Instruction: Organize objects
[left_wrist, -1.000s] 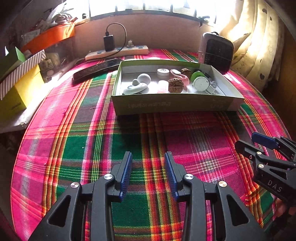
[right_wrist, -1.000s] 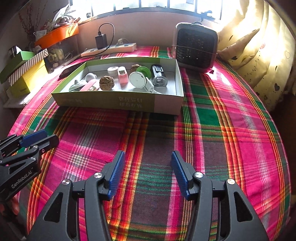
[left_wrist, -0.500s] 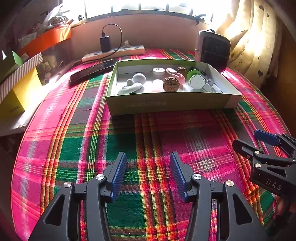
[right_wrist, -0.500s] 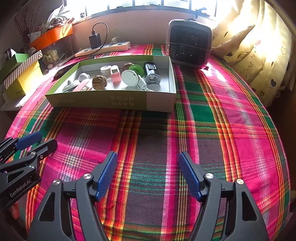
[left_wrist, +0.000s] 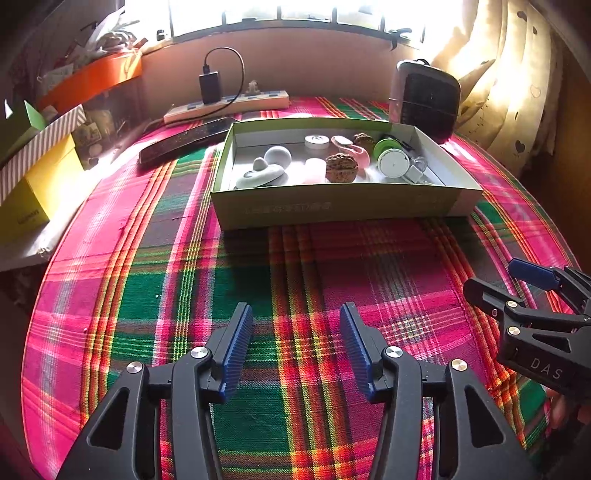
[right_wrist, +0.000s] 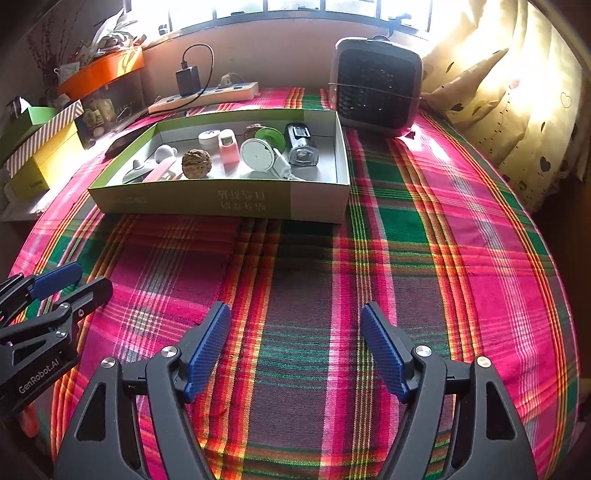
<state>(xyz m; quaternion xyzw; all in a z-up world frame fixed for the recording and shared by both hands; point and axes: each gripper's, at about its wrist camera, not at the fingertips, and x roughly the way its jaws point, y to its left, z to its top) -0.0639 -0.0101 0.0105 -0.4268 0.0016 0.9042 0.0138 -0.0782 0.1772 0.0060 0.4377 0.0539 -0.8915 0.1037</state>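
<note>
jaws of left gripper (left_wrist: 295, 314) and right gripper (right_wrist: 295, 314) gape empty, just widened, over plaid cloth (left_wrist: 332, 266).

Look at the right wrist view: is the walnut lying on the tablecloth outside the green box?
No, the walnut sits inside the green box, among the other small items, not on the tablecloth.

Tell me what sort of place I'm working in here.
Most likely a lived-in room at home: a table under a plaid tablecloth beside a window, heart-print curtains, a power strip with a charger, and a small fan unit.
</note>
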